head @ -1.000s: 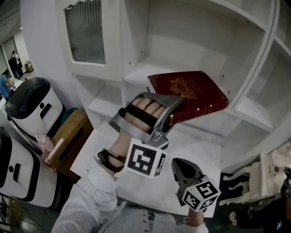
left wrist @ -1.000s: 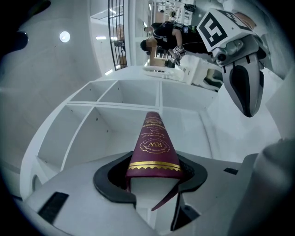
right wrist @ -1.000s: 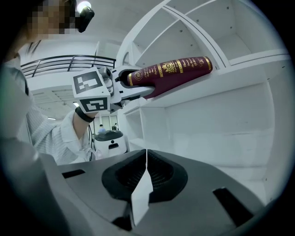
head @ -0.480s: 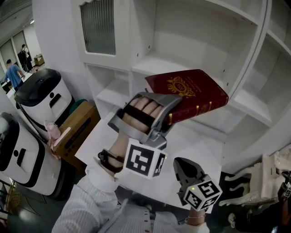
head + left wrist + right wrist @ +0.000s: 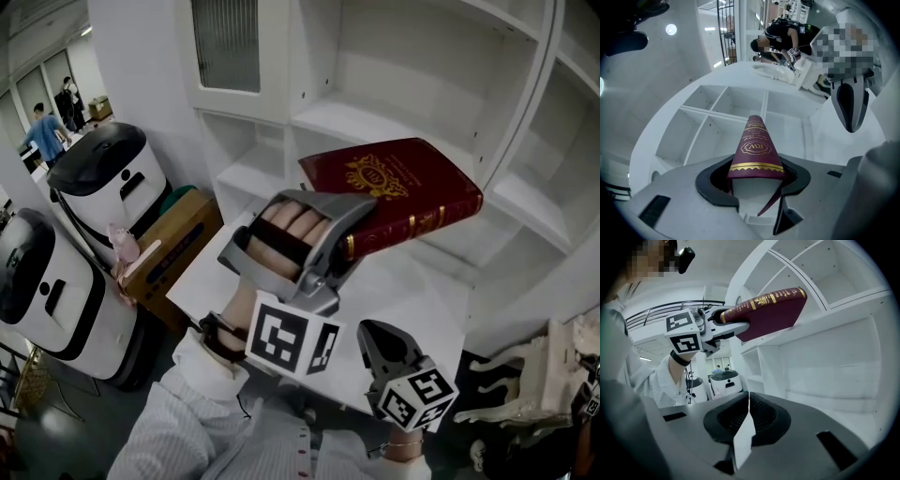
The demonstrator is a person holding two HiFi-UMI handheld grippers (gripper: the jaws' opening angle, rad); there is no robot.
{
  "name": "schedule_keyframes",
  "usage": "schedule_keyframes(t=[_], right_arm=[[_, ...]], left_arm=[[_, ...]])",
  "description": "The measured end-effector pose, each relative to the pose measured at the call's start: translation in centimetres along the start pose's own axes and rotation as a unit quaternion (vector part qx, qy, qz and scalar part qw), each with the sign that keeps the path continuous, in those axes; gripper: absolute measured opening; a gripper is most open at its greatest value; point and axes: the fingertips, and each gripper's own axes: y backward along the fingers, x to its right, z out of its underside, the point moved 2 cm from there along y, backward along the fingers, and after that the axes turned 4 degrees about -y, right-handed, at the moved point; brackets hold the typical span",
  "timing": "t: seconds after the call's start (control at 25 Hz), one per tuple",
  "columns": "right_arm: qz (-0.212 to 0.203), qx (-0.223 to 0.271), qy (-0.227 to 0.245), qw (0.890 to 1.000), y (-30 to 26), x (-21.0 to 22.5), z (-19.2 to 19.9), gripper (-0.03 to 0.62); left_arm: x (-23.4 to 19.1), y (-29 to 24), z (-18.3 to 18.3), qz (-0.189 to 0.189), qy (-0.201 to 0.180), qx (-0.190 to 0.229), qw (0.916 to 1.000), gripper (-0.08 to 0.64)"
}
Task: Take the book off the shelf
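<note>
- Clamping the dark red book [image 5: 405, 187] in the left gripper [image 5: 352, 236], with the pads pressed on the covers at the end nearest the person (gilt crest on the cover facing up, gilt bands along the spine).
- Showing in the left gripper view as a red wedge [image 5: 754, 150] between jaws held apart by its thickness, with a thin red ribbon [image 5: 769, 201] dangling below.
- Held about level in the air above the white counter [image 5: 422, 305], in front of the white shelf unit [image 5: 394, 112].
- Close to a shelf edge at the far corner in the right gripper view; touching or not, impossible to say.
- Holding the right gripper [image 5: 369, 332] lower and nearer the body, with its fingers closed together on nothing.
- Off beyond the counter's left edge: a white machine with a black top [image 5: 105, 183] and a brown cardboard box [image 5: 173, 246].
</note>
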Motion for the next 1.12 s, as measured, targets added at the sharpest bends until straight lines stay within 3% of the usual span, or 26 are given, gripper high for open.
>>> schedule_keyframes(t=[0.6, 0.8, 1.12], right_arm=[[0.011, 0.003, -0.011, 1.000, 1.1, -0.5, 1.0, 0.017], [0.024, 0.001, -0.012, 1.000, 0.7, -0.5, 0.8, 0.017], [0.038, -0.015, -0.021, 0.999, -0.2, 0.2, 1.3, 0.017]], left_arm=[[5.2, 2.4, 0.5, 0.066, 0.094, -0.004, 0.9934, 0.213], [7.4, 2.5, 1.5, 0.093, 0.147, 0.001, 0.9848, 0.213], [12.0, 2.1, 3.2, 0.143, 0.233, -0.002, 0.9619, 0.213]])
